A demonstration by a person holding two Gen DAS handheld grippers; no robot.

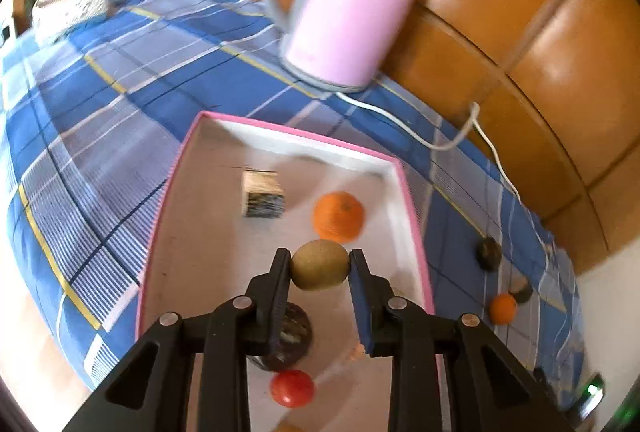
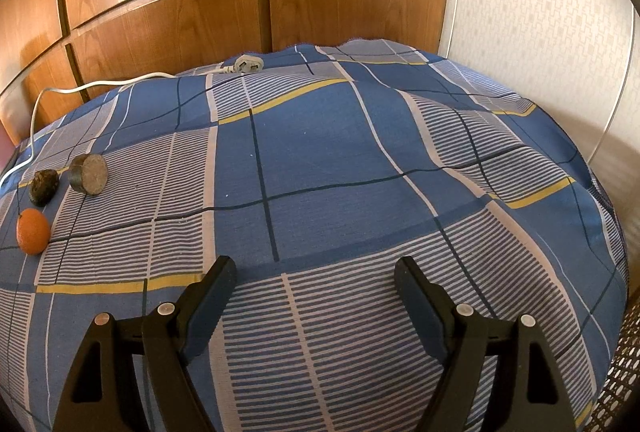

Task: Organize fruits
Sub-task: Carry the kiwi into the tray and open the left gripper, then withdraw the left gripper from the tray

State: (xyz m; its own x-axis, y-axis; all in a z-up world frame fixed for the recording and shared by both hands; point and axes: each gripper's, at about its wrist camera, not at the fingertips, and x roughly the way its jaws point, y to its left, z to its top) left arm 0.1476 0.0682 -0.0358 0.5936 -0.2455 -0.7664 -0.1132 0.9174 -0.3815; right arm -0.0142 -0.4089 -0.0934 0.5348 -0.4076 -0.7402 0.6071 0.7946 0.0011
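Left wrist view first. Clamped between the blue pads of the left claw (image 1: 319, 265): a kiwi (image 1: 319, 265), held by its ends above the pink-rimmed box (image 1: 412, 208), well inside the rim. Beneath and in front of it, already in the box: an orange (image 1: 338, 217), a small printed cube (image 1: 263, 199), a dark round lump (image 1: 289, 338) half hidden by the claw's left finger, and a red tomato (image 1: 292, 388) nearest the lens. Risk as judged: kiwi pinched only at two small points, so a slip or a roll on release looks likely, and a drop could knock the orange or land on the tomato. Blur across the picture suggests motion, which adds to that. Outside the box, on the checked blue bedspread (image 1: 100, 136): a dark fruit (image 1: 488, 253), a second orange (image 1: 502, 308), something dark beside it, unclear. Pink kettle (image 1: 352, 8) at the far edge, white cord (image 1: 436, 140) trailing toward the box.

Right wrist view. Right claw (image 2: 315, 268) spread wide, holding nothing, hovering over soft, rumpled bedspread (image 2: 320, 168); round fruit may roll on such a surface. At far left: orange (image 2: 33, 231), dark wrinkled fruit (image 2: 44, 188), a brown disc (image 2: 89, 175) on edge. White plug (image 2: 248, 64) by the wooden panelling (image 2: 160, 12); patterned wallpaper (image 2: 540, 12) on the right.
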